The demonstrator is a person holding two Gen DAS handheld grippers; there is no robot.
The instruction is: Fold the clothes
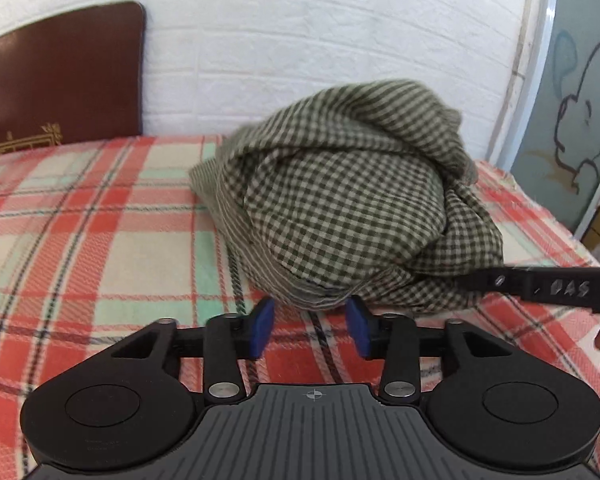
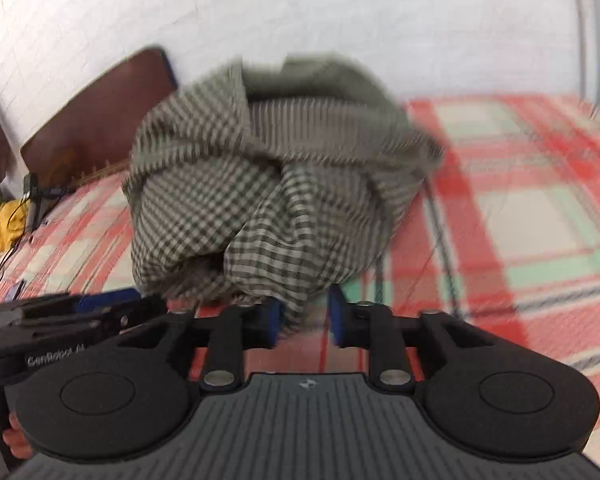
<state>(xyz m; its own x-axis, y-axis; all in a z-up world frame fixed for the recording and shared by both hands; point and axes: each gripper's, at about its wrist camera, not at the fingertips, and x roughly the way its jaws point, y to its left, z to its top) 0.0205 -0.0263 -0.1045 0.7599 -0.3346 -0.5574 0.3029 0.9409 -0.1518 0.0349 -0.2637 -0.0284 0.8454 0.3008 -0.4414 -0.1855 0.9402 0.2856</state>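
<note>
left gripper (image 1: 309, 327): fingers apart, gripping nothing, just short of the cloth's near hem | right gripper (image 2: 303, 322): fingers apart, a fold of cloth hanging just between them, not clamped | checked cloth (image 1: 340, 200): bunched in a heap on the plaid bed (image 1: 100, 240), toward its far edge | headboard (image 1: 60, 76): brown, against the white brick wall (image 1: 300, 40)
</note>
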